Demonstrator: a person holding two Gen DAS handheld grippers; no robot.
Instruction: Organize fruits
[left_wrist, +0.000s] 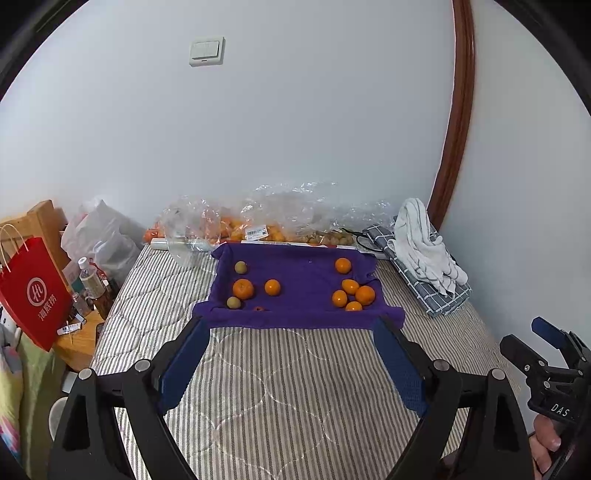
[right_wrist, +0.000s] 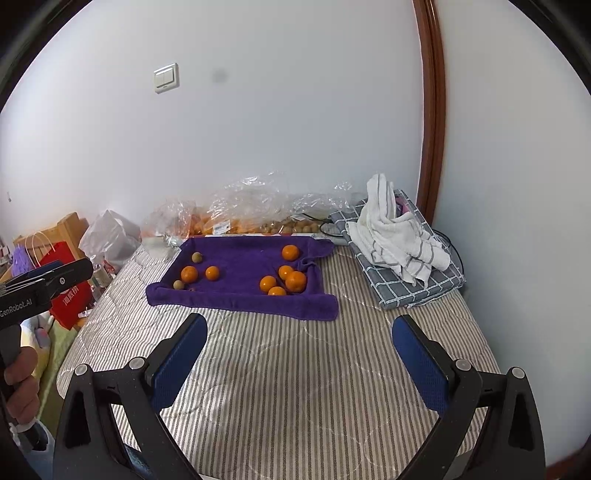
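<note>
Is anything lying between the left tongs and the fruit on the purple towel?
Nothing visible. Only bare striped bedding lies between the open left tongs and the purple towel; its raised near edge fronts the oranges and two greenish fruits.

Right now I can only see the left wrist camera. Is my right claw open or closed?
Observer: Open. The right claw stands wide, with nothing between its pads.
Child: Is anything hiding by the white towel?
Observer: Yes, a small pink thing peeks out behind the white towel.
Child: And near the red bag?
Observer: Something fluffy and purple sits just past the red bag.
</note>
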